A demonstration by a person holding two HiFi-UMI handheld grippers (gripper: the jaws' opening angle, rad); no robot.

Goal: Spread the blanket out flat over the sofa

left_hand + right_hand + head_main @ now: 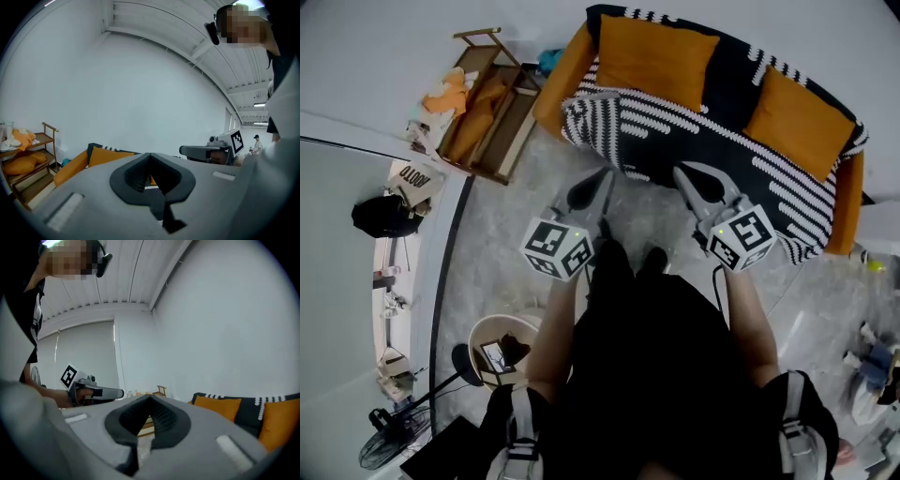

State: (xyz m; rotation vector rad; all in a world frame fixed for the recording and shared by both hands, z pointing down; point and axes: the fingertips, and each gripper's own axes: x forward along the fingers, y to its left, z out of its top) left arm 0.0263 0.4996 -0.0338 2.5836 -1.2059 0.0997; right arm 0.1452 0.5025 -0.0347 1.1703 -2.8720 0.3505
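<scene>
Head view: the black-and-white patterned blanket (pixel 712 155) lies draped over the orange sofa (pixel 561 86) at 1 o'clock. Its long axis runs from 10 o'clock to 4 o'clock, with 2 orange cushions (pixel 654 58) on top. The left gripper (pixel 602 178) and right gripper (pixel 684 173) hover near its front edge, jaws together, holding nothing.

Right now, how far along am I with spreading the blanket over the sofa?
Mostly done: the blanket covers the seat and back of the sofa, with two cushions on top. Nothing is in hand: the left claw and right claw are both shut and empty, short of the sofa. Left to do: the bunched fold at the blanket's left end probably needs flattening.
</scene>
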